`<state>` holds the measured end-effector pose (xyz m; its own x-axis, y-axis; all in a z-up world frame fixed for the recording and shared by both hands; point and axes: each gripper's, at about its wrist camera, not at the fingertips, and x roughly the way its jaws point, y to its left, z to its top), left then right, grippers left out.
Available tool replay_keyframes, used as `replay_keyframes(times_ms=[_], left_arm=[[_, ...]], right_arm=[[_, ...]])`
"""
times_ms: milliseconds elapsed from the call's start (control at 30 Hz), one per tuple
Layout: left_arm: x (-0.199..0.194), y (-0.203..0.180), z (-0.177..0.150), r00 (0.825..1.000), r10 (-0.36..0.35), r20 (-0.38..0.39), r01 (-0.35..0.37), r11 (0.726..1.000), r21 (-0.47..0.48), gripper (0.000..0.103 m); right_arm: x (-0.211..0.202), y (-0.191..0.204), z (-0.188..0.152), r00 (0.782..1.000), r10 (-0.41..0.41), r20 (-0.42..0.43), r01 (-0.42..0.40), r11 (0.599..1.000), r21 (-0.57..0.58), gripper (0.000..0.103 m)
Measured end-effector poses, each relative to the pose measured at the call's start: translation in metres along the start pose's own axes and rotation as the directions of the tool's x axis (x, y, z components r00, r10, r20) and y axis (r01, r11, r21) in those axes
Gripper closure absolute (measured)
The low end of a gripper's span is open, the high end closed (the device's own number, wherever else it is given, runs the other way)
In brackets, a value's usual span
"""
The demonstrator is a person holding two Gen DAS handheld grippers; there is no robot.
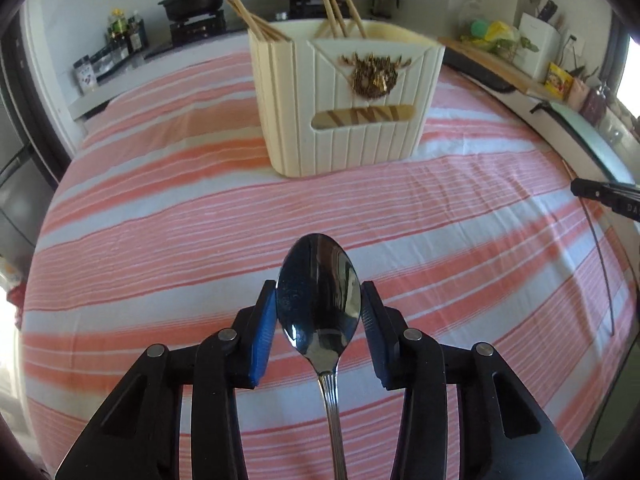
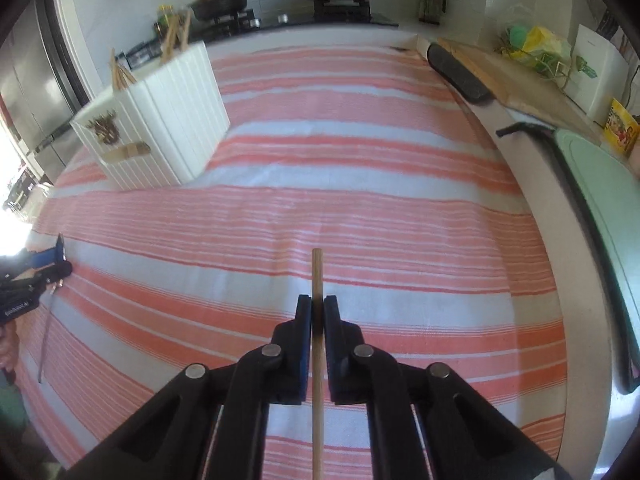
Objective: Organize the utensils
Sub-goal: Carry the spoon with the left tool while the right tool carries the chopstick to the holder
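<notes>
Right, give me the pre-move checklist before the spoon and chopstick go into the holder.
1. Left hand-held gripper pinching the spoon: ok, pads at the bowl's edges.
2. Right hand-held gripper shut on the chopstick: ok.
3. Holder upright on the striped cloth: ok.
4. Free room in a compartment: cannot tell; chopsticks in the holder already fill part of it.
5. Path across the cloth to the holder: ok, nothing lies between.
</notes>
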<state>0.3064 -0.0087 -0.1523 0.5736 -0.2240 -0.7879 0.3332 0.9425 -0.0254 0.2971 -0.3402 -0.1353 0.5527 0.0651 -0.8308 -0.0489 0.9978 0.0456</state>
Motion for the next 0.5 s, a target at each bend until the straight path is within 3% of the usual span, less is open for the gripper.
replay_keyframes(times_ms=[267,500], left_arm=[[-0.082,0.013,0.006,0.982,-0.034,0.186,0.04,0.999,-0.031,0.062],[-0.115,0.012,0.007,0.965,-0.058,0.255,0.074,0.996,-0.054,0.062]], right_arm=[[-0.093,0.032,0.002,0.98,0.076,0.184,-0.07,0.997,-0.041,0.097],[-0.135,0.052,0.003,0.952,0.101,0.288,-0.082,0.994,-0.076,0.097]])
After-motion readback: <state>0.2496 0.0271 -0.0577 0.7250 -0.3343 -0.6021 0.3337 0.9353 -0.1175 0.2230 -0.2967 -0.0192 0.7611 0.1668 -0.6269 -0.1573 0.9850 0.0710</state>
